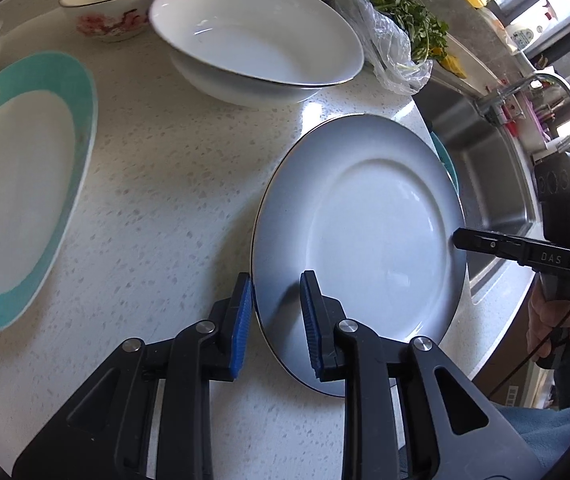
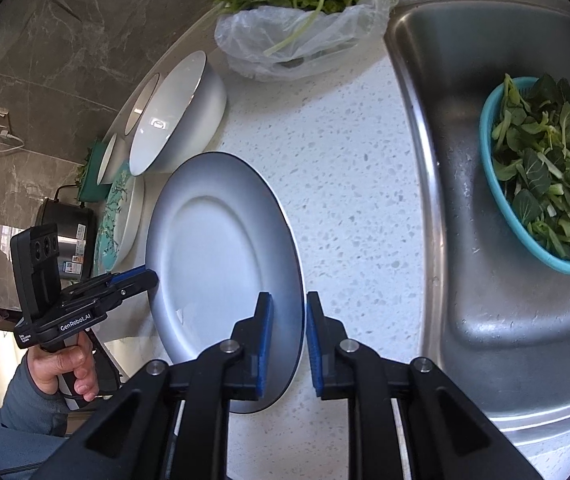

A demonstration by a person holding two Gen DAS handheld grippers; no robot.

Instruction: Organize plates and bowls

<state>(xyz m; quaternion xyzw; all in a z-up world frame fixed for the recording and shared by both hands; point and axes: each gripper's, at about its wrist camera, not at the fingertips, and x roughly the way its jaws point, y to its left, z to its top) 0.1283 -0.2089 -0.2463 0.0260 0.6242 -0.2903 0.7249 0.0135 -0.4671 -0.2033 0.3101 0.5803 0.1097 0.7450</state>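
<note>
Together we hold the white plate point(image 1: 365, 220) face up over the speckled counter point(image 1: 165, 184), beside the sink point(image 2: 485, 240). Our left gripper point(image 1: 277, 320) is nearly closed on its near rim, one blue pad above and one below. Our right gripper point(image 2: 289, 340) pinches the opposite rim the same way. Being round, the plate has no long axis; it looks roughly level. White bowls point(image 1: 257, 48) and a teal-rimmed plate point(image 1: 21, 184) sit beyond.
</note>
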